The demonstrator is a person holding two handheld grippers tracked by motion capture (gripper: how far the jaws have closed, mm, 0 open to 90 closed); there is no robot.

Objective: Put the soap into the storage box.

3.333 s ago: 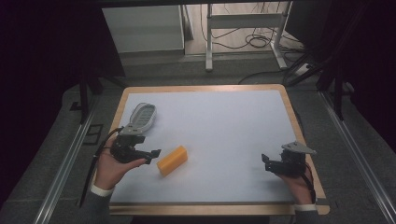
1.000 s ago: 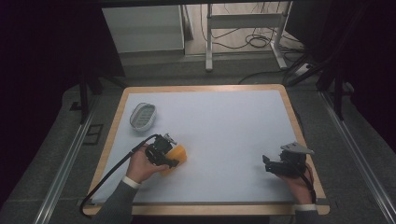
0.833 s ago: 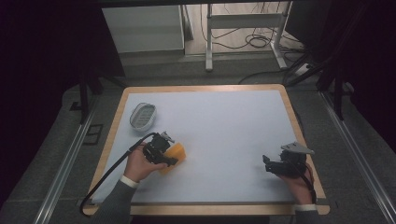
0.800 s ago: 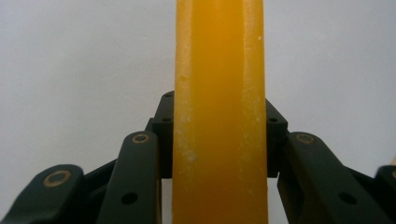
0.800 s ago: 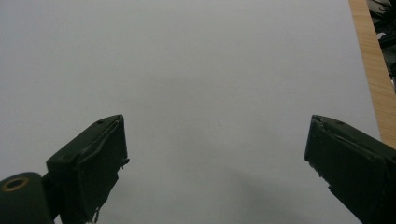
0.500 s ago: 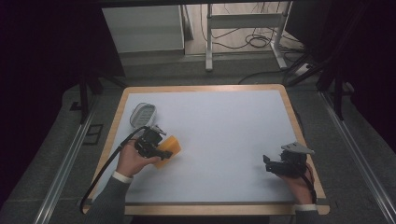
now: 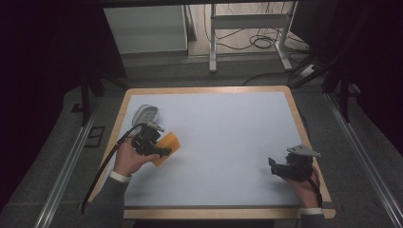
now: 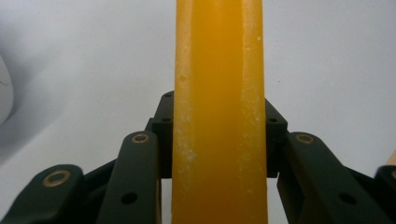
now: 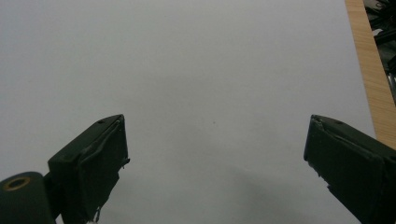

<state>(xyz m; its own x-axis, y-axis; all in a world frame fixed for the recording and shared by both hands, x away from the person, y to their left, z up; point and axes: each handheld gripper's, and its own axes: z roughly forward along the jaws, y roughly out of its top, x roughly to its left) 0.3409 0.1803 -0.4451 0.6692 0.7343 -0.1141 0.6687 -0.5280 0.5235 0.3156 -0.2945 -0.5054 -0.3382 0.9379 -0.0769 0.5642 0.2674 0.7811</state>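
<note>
- The left gripper [image 7: 161,151] is a compact black body, and a black cable [image 7: 102,168] trails from it in a long curve.
- In the left gripper view its jaws are dark, matt link arms with brass-coloured pivot bushings [image 8: 140,138] and small round screw holes.
- The right gripper [image 7: 274,166] is black too, and carries a grey three-cornered plate [image 7: 302,150] on top.
- In the right gripper view its jaws end in blocky black pads with slightly frayed edges; a brass-ringed pivot [image 9: 16,183] sits at the lower left.
- Both forearms wear grey sleeves [image 7: 110,204] with white cuffs [image 7: 119,176] showing at the wrists.
</note>
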